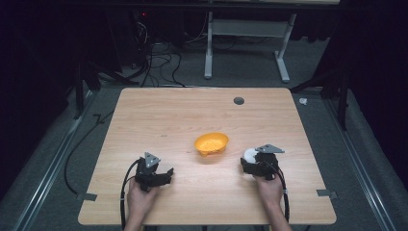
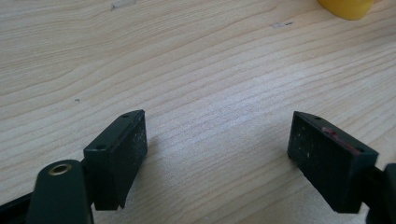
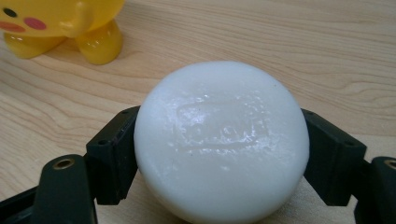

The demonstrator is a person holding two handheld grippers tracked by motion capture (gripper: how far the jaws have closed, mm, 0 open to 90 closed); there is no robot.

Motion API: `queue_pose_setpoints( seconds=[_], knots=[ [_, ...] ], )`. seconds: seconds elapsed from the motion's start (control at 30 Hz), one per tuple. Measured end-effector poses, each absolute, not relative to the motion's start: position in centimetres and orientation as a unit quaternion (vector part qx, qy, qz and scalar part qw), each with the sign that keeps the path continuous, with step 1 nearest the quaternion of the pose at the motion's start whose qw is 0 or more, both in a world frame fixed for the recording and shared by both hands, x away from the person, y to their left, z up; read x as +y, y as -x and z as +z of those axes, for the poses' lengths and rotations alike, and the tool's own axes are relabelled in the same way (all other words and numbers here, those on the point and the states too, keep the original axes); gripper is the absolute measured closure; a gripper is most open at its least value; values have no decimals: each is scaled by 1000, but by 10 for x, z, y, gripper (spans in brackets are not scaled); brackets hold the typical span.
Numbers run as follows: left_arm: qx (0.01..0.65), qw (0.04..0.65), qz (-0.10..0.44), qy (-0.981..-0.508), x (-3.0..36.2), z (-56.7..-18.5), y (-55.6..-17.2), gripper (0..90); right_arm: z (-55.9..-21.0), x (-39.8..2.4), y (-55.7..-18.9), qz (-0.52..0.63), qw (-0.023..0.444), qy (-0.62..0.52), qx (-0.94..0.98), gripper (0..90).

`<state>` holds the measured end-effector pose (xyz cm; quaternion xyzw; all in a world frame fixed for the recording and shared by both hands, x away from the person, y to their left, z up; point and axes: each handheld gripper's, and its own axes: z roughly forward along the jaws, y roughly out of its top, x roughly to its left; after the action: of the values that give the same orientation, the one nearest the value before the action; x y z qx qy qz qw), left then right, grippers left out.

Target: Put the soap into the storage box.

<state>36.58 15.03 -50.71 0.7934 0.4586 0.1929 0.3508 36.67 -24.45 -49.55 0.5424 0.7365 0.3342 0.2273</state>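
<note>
While the wooden table [image 1: 144, 115] lies mostly bare, the yellow bowl [image 1: 211, 143] sits near its middle, and just right of it the right gripper [image 3: 219, 154] has its jaws pressed on both sides of a round white soap bar [image 3: 222, 140] low over the tabletop. The grasp looks made, so the step in hand is probably the pick-up, and the next move calls for a lift and a short carry left to the bowl. The left gripper [image 2: 217, 144] rests with jaws apart over bare wood, clear of that path.

Yellow bowl [image 1: 211, 143] on wooden table [image 1: 159, 115].
</note>
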Motion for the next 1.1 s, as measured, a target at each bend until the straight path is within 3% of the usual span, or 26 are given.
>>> queue_pose_setpoints(
  seconds=[1.1],
  knots=[
    [458,351,193,-793,150,-507,-366,202,-455,-223,-359,381,210,-497,751,233]
  ],
)
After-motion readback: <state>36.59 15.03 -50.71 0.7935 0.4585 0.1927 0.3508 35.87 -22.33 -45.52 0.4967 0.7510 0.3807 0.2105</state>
